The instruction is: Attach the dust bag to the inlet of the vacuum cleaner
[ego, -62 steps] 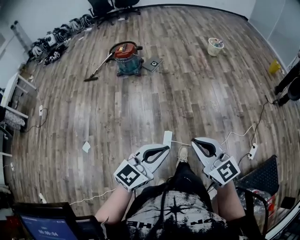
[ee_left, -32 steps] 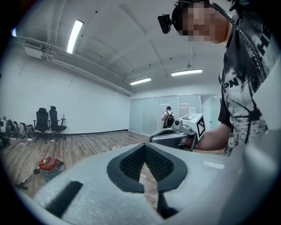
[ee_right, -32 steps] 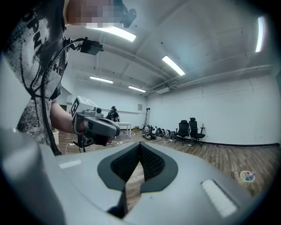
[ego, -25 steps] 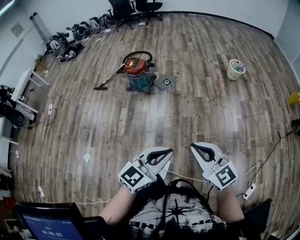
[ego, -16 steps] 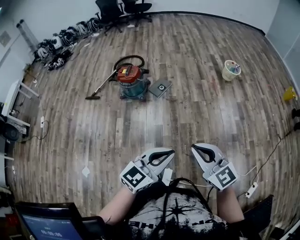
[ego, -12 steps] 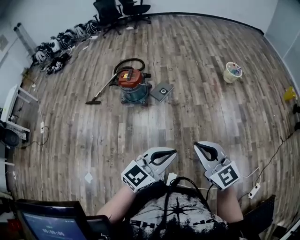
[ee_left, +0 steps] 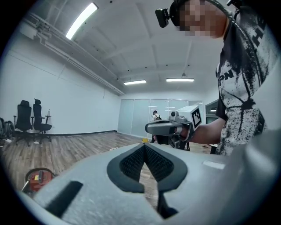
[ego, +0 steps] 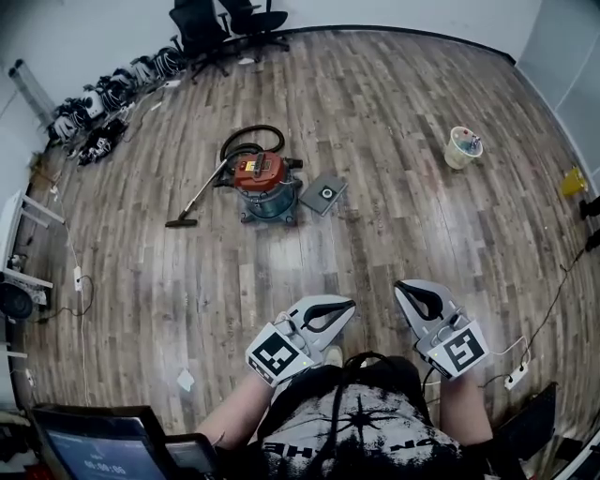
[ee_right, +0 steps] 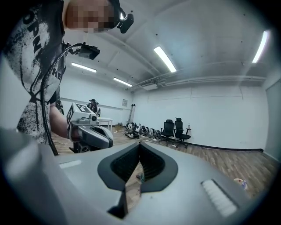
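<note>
in the head view we look down on a wide floor (ego: 394, 216) of grey-brown wooden planks, with white walls at the far edge. two black office chairs (ego: 223, 19) stand at the top, and a row of dark gear (ego: 103, 103) lies along the left wall. a pale bucket (ego: 460, 147) sits well off to the right. the vacuum cleaner (ego: 267, 183) stands mid-floor, with a red top on a blue-green drum, a black hose (ego: 246, 139) looped behind it and a wand (ego: 200, 195) running out to the left. the dust bag (ego: 323, 194) lies flat just right of the drum, a grey square with a round white-ringed hole in its middle. we cannot tell whether it touches the drum. it is well apart from both grippers. the left gripper (ego: 349, 304) and right gripper (ego: 401, 287) are held low in front of us, side by side.

in the left gripper view, the left gripper (ee_left: 144, 145) has its jaws closed together with nothing between them. the right gripper (ee_left: 175, 127) shows beyond them, the vacuum cleaner's red top (ee_left: 37, 178) sits low at the left, and long ceiling lights (ee_left: 81, 19) run overhead.

in the right gripper view, the right gripper (ee_right: 139, 144) is likewise closed and empty. the left gripper (ee_right: 88, 129) shows at the left, with the chairs (ee_right: 175, 129) against the far white wall.
</note>
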### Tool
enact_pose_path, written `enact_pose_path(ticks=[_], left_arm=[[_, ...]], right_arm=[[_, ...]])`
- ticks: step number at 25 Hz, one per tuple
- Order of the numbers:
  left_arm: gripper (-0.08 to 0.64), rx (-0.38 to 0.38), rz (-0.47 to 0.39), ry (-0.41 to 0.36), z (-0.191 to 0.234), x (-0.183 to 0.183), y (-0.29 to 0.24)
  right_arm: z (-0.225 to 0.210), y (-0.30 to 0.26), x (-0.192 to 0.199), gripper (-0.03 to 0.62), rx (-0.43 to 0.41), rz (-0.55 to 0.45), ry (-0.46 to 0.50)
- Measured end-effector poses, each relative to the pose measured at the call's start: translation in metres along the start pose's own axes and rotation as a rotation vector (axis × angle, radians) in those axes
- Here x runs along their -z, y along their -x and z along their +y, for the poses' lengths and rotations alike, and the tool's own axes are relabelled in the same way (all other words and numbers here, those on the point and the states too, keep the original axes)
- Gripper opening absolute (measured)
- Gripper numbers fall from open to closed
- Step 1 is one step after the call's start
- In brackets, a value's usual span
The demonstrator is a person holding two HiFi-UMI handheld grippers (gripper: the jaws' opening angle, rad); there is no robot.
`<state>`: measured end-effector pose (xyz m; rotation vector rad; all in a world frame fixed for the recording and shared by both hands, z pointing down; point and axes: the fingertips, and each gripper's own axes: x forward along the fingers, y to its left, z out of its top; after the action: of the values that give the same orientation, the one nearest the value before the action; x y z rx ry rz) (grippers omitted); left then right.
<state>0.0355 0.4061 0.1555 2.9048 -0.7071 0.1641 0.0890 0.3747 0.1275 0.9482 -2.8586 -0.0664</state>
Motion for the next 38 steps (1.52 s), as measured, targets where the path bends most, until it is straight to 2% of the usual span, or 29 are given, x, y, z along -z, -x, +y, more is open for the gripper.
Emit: enact_pose_path(ticks=[3,6,11,13,18,21,27,32,35,38], left_arm=[[0.001,0.006,-0.015,-0.007,0.011,-0.002,0.004],[0.002,0.019,-0.025,-0.016,0.018,-0.004,0.003],[0.002,0.019,-0.047,0.006,0.03,-0.008,-0.006],[0.002,0.02,-0.051,-0.008,0.035,-0.009,-0.013],[0.002,0.001,-0.02,0.019,0.051,-0.006,-0.037],[0.002,-0.026,0.002,0.044,0.064,-0.006,-0.061],[0.002,-0.053,0.044,0.041,0.093,-0.02,-0.139],[0.002,-0.046,0.065,0.0,0.113,-0.041,-0.221],[0.002,-0.037,0.081,-0.005,0.119,-0.046,-0.263],[0.002,-0.026,0.106,-0.048,0.123,-0.045,-0.292]], right_arm=[[0.0,-0.01,0.0,0.005,-0.003,0.028,0.022],[-0.003,-0.019,-0.016,0.005,-0.005,-0.016,0.053],[-0.011,-0.024,-0.013,0.005,-0.007,0.01,0.049],[-0.016,-0.027,-0.011,0.005,-0.018,0.007,0.046],[-0.04,-0.036,-0.003,0.005,-0.058,-0.002,0.017],[-0.066,-0.04,0.004,0.005,-0.088,-0.019,0.0],[-0.143,-0.04,0.015,0.005,-0.152,-0.064,-0.011],[-0.213,-0.023,0.017,0.005,-0.186,-0.104,-0.018],[-0.249,-0.008,0.026,0.005,-0.181,-0.109,-0.029],[-0.276,0.003,0.037,0.005,-0.174,-0.112,-0.055]])
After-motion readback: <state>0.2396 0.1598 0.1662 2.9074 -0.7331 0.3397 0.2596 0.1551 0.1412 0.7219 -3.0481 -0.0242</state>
